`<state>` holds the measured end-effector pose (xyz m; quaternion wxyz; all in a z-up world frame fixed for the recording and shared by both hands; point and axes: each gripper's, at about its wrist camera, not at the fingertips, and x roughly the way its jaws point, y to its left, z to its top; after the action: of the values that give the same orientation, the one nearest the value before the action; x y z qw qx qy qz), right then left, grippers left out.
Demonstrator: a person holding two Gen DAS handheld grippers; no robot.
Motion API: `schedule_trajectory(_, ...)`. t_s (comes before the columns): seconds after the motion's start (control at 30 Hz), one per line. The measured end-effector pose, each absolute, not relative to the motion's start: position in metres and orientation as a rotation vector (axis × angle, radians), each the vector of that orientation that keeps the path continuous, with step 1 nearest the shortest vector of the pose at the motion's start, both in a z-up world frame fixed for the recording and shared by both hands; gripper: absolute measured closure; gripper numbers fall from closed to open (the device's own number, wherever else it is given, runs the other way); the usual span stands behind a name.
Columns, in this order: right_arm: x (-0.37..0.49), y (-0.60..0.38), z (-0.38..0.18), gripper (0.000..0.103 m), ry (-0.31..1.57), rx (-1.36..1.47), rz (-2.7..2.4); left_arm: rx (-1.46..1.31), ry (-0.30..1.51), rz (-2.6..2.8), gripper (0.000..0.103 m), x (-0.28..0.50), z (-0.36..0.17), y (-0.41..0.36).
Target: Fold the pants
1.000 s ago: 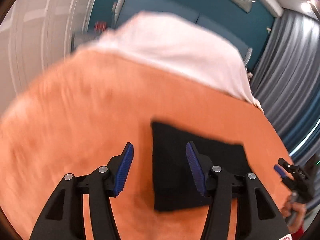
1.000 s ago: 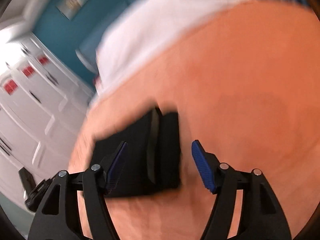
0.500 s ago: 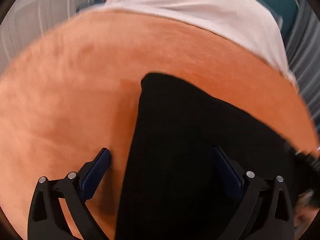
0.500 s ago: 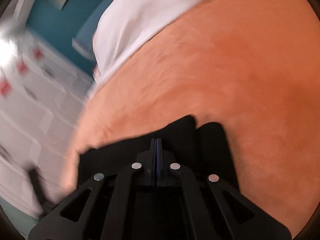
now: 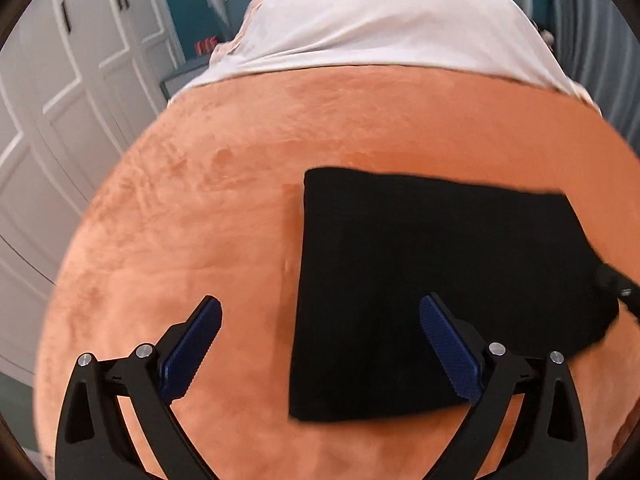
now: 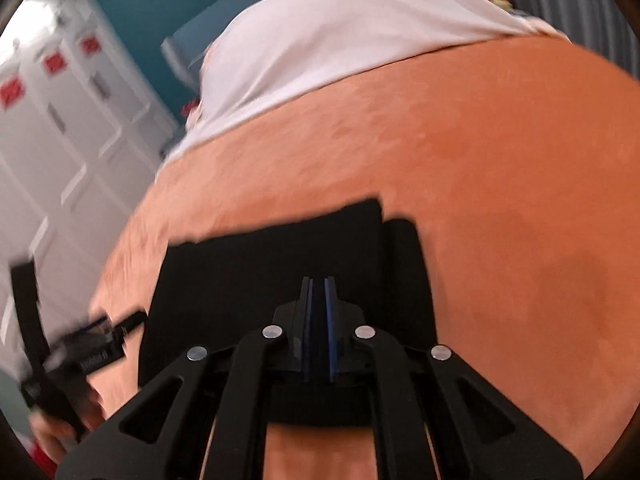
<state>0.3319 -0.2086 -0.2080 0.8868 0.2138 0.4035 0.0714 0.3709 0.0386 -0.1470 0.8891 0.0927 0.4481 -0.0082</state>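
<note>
Pants (image 5: 432, 288), black, lie folded into a compact rectangle on the orange blanket (image 5: 200, 220) of a bed, near the edge closest to the person, so the folding looks nearly done and what remains is likely pressing or squaring up. From the right side a narrower layer shows along one edge of the stack, not quite flush. The left gripper (image 5: 320, 344) hangs over the near left corner with its jaws spread as wide as they go, one finger over bare blanket and the other over the cloth, holding nothing; that straddle suits either a release or a fresh reach for the edge. The right gripper (image 6: 318, 320) sits low over the middle of the pants, its jaws almost together and just beginning to part, with no cloth visibly caught between them. Beyond the plush blanket lies a white sheet (image 5: 380, 20), with white panelled wardrobe doors (image 5: 60, 100) and a teal wall (image 6: 160, 0) behind.
</note>
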Motion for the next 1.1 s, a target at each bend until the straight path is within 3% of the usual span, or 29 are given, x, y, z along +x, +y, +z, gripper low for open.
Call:
schedule_trajectory(0.07,0.321,-0.204,-0.226,0.103,0.913,0.410,0.132,0.231,0.926,-0.005,0.005,0.352,-0.141,0.036)
schedule_trajectory(0.13,0.315,-0.217,-0.250,0.103,0.962,0.465,0.121,0.221,0.936,-0.012,0.006,0.345,-0.136,0.036)
schedule_trajectory(0.2,0.302,-0.232,-0.242,0.103,0.955,0.601,0.106,0.197,0.937,-0.025,0.006,0.339,-0.132,0.041)
schedule_trajectory(0.23,0.297,-0.232,-0.231,0.098,0.943,0.606,0.100,0.192,0.945,-0.021,0.006,0.337,-0.132,0.044)
schedule_trajectory(0.33,0.286,-0.221,-0.209,0.098,0.883,0.465,0.117,0.179,0.960,-0.022,0.006,0.334,-0.130,0.044)
schedule_trajectory(0.43,0.298,-0.229,-0.247,0.100,1.003,0.433,0.071,0.178,0.967,-0.021,0.006,0.328,-0.128,0.044)
schedule_trajectory(0.5,0.288,-0.242,-0.238,0.092,0.993,0.472,0.011,0.185,0.963,-0.017,0.006,0.320,-0.126,0.044)
schedule_trajectory(0.77,0.177,-0.231,-0.157,0.091,0.904,0.457,0.019,0.171,0.954,-0.018,0.005,0.249,-0.094,0.045)
schedule_trajectory(1.1,0.044,-0.194,-0.139,0.091,0.957,0.498,0.084,0.114,1.031,-0.010,0.005,0.115,-0.074,0.052)
